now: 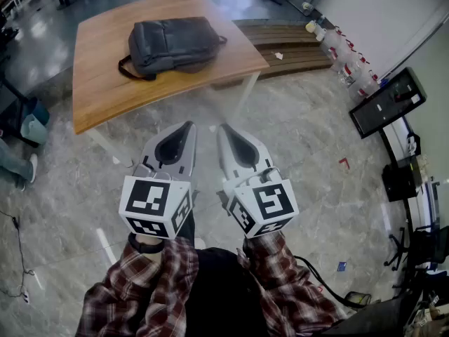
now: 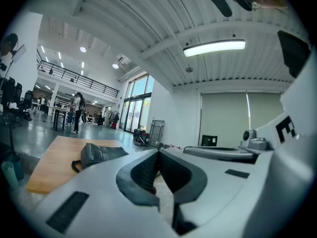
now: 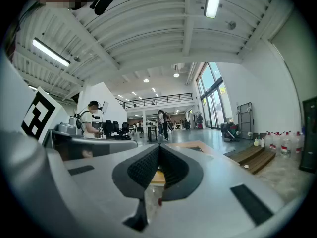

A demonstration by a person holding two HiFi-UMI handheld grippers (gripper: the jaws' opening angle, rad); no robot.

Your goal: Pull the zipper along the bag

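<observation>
We hold left tool [image 1: 187,125] and right tool [image 1: 223,127] level, side by side | both pressed together, empty | bag [image 1: 175,44] on bench [image 1: 105,90], well apart

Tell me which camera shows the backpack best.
The head view: the whole backpack lies on the wooden table, seen from above. The left gripper view shows it small and side-on, at the left. The right gripper view shows only a bit of table; I can't make out the backpack.

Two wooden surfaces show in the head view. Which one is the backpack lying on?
The light wooden table with white legs. The grey backpack lies flat on its top, while the darker slatted platform beyond it, low by the wall, holds no bag.
</observation>
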